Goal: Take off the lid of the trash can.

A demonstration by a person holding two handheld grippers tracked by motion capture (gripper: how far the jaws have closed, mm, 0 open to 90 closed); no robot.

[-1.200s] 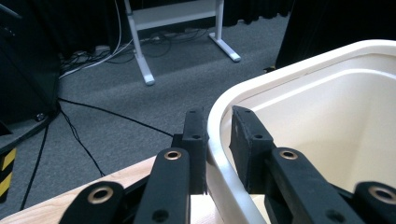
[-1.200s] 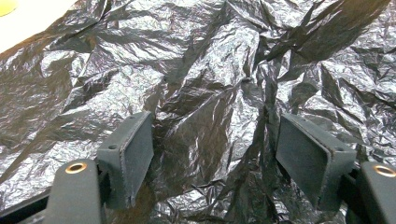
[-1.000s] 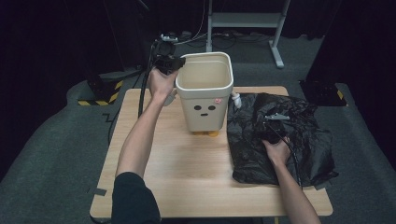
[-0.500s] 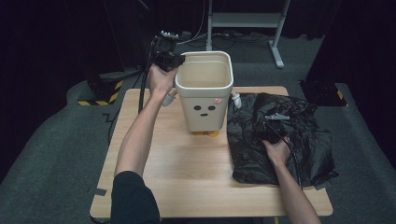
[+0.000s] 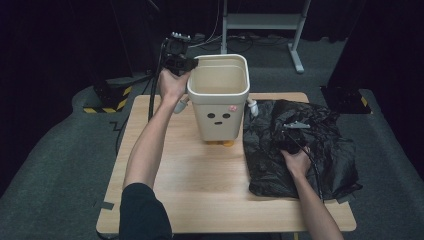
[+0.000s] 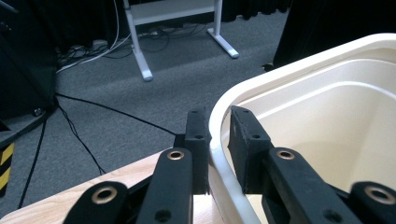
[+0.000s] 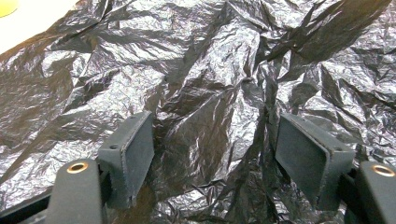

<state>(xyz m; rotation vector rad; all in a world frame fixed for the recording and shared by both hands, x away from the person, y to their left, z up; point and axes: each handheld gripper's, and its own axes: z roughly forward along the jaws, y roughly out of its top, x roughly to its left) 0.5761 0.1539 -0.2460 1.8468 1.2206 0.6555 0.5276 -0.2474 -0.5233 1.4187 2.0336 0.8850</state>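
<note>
The bin (image 5: 220, 100) stands bare at the back of the surface (image 5: 190, 180), its rim pinched by the left gripper (image 6: 218, 140). The right gripper (image 7: 215, 154) hovers with jaws apart over the crumpled bag (image 5: 300, 145), seemingly ungrasped; lining the bin remains undone.

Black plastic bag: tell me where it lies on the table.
In the high view the black plastic bag lies crumpled on the table's right half, beside the cream bin, under the right tool.

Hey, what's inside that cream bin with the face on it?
The cream bin looks empty: bare inner walls show in the high view and the left gripper view. Its very bottom is hidden by the rim and front wall, so that part can't be confirmed.
</note>
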